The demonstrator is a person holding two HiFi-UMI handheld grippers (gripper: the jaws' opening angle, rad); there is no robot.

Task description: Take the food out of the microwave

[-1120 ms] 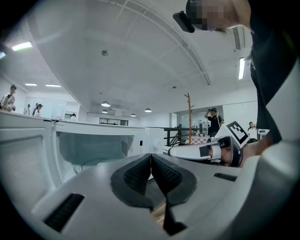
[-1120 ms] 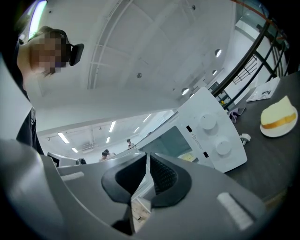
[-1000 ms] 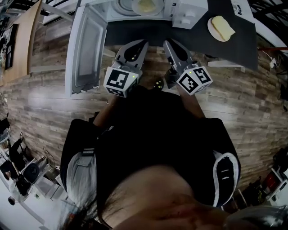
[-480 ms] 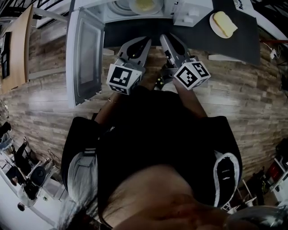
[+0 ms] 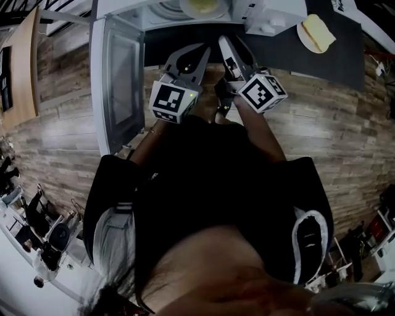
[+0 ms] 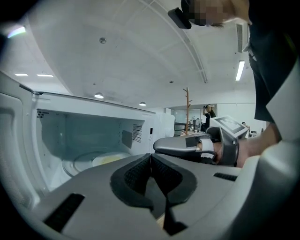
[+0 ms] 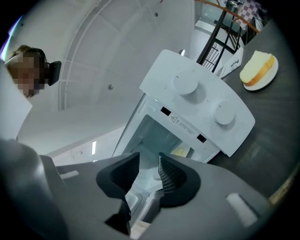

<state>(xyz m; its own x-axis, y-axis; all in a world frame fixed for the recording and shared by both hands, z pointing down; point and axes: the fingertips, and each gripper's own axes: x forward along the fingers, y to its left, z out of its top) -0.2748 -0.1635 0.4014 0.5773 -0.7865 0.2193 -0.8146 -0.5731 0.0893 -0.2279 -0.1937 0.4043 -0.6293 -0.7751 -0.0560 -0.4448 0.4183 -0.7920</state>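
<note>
Grey left gripper was pinched together empty, while the grey right gripper had just spread its jaws, also empty, facing the open white microwave.

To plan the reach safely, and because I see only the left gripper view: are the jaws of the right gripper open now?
Observer: Yes. The right gripper has its jaws apart. They have just been opening, and nothing is between them.
Operator: Is any food outside the microwave?
Observer: Yes, a bread slice lies on a small plate, on the dark counter right of the microwave.
Operator: And the door?
Observer: The door is swung open, at the left.
</note>
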